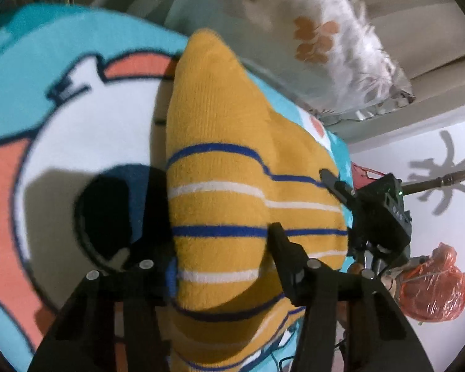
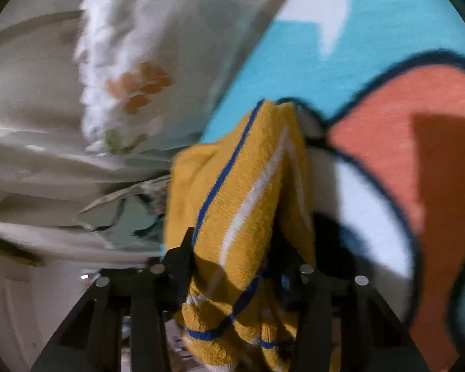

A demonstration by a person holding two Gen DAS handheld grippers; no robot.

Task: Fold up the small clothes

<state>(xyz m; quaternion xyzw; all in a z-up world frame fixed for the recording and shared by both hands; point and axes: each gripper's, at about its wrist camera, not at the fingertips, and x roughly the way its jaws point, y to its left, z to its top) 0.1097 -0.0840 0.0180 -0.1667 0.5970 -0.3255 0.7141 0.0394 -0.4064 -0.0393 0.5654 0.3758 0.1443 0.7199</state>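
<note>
A small mustard-yellow knit garment (image 1: pixel 226 167) with blue and white stripes is lifted above a turquoise cartoon-print blanket (image 1: pixel 62 117). My left gripper (image 1: pixel 220 235) is shut on a fold of the garment, which bulges forward between the fingers. In the right wrist view the same garment (image 2: pixel 245 179) hangs bunched, and my right gripper (image 2: pixel 232 248) is shut on it. The right gripper also shows in the left wrist view (image 1: pixel 334 183), holding the garment's far edge.
A white fluffy pillow with orange flowers (image 1: pixel 341 49) lies at the blanket's far side, also in the right wrist view (image 2: pixel 124 86). An orange plastic bag (image 1: pixel 434 285) and a white wall are at the right. Beige bedding (image 2: pixel 31 167) lies at the left.
</note>
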